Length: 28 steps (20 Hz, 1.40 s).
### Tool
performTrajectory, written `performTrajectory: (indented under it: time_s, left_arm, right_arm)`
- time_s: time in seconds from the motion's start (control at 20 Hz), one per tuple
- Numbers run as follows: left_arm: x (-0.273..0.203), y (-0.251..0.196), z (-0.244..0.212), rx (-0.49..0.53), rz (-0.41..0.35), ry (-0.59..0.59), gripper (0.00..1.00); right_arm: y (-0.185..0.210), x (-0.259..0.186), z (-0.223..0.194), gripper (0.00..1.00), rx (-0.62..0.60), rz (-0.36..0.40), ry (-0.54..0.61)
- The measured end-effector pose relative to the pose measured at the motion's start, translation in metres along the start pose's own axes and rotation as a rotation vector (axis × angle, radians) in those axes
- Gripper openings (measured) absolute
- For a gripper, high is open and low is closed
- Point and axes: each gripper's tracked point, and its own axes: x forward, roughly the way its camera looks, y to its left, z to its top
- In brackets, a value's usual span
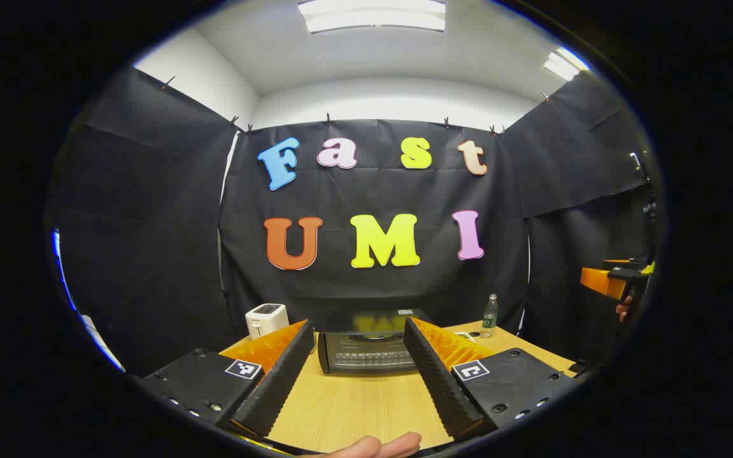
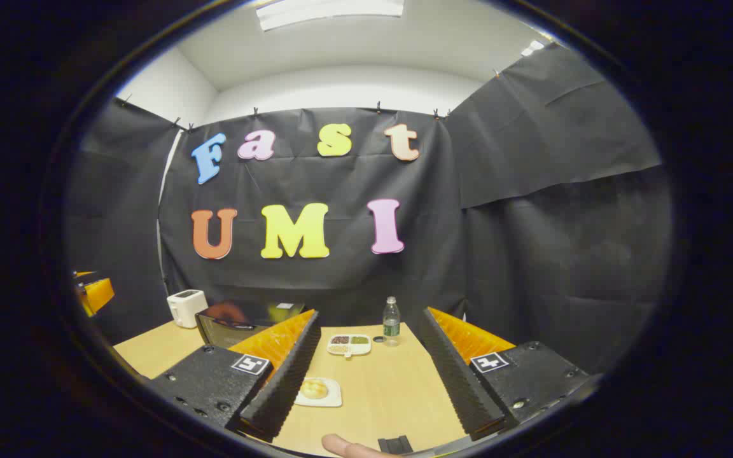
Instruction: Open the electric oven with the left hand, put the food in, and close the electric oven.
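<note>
The black electric oven (image 1: 366,348) stands on the wooden table (image 1: 354,407), straight ahead of my left gripper (image 1: 359,329), with its glass door shut. That gripper is open and empty, well short of the oven. In the right gripper view the oven (image 2: 230,327) sits at the left. A small white plate with a bread roll (image 2: 317,390) lies on the table just ahead of my right gripper (image 2: 368,321), close to its left finger. The right gripper is open and holds nothing. The other gripper (image 1: 614,280) shows at the far right of the left gripper view.
A white toaster (image 1: 266,319) stands left of the oven. A water bottle (image 2: 390,321) and a divided white dish of food (image 2: 349,344) sit at the back of the table. A fingertip (image 1: 373,446) shows at the bottom edge.
</note>
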Motion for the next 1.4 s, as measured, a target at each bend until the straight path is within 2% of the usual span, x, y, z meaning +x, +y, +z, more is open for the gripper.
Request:
performTrajectory:
  time_s: [0.4,0.65,0.8,1.05,1.4]
  left_arm:
    - [0.001,0.002,-0.004,0.018,0.01,0.0,0.93]
    - [0.009,0.007,-0.007,-0.003,0.034,0.003,0.94]
    - [0.019,0.002,-0.01,-0.029,0.014,0.01,0.93]
    - [0.044,-0.005,-0.021,-0.043,-0.039,0.052,0.93]
    - [0.103,-0.002,-0.031,-0.005,-0.037,0.083,0.93]
  right_arm:
    - [-0.001,-0.004,0.003,0.96,0.005,0.005,-0.016]
    - [0.0,-0.008,0.001,0.96,0.006,0.017,-0.015]
    - [0.0,-0.01,0.004,0.96,0.005,0.02,-0.025]
    - [0.004,-0.01,0.007,0.96,0.008,0.032,-0.049]
    - [0.0,-0.003,-0.002,0.96,0.029,0.043,-0.046]
